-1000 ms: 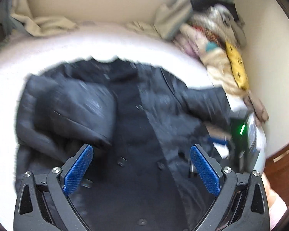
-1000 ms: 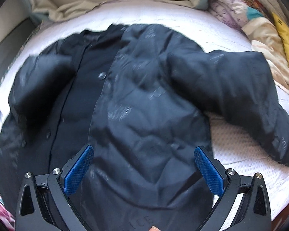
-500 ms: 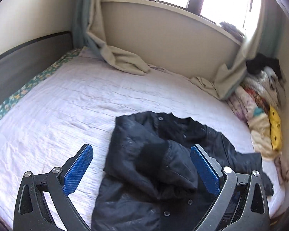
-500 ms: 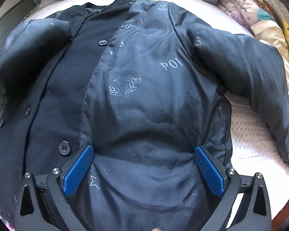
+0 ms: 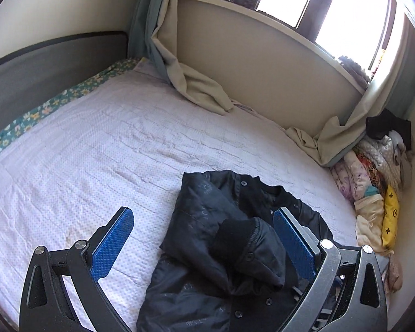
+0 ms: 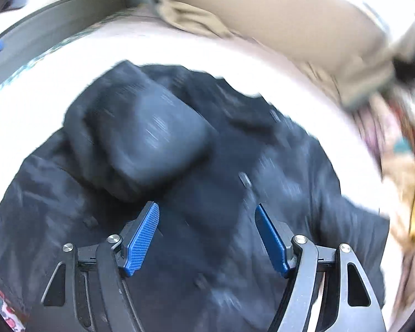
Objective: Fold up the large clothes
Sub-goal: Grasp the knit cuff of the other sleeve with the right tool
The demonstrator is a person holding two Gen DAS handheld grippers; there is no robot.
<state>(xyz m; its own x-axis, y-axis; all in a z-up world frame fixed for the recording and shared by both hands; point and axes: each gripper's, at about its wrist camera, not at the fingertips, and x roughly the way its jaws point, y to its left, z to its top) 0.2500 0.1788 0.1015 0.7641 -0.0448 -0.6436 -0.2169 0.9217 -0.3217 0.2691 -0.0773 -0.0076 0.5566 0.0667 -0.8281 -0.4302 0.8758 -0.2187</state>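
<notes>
A black padded jacket (image 5: 224,251) lies front up on the white bedspread (image 5: 96,149), its left sleeve folded across the chest with the knit cuff (image 5: 235,238) on top. My left gripper (image 5: 204,243) is open and empty, held above the jacket's left side. In the blurred right wrist view the same jacket (image 6: 179,171) fills the frame, the folded sleeve (image 6: 152,141) at upper left. My right gripper (image 6: 207,238) is open and empty, just above the jacket's middle.
A pile of colourful clothes (image 5: 373,193) sits against the wall at the bed's right end. Beige curtains (image 5: 202,88) drape onto the bed's far edge under the window sill. A dark headboard (image 5: 41,63) runs along the left.
My left gripper has pulled back and tilted up, now showing the whole bed. My right gripper has swung left fast over the jacket, and its fingers have narrowed. The jacket lies as before.
</notes>
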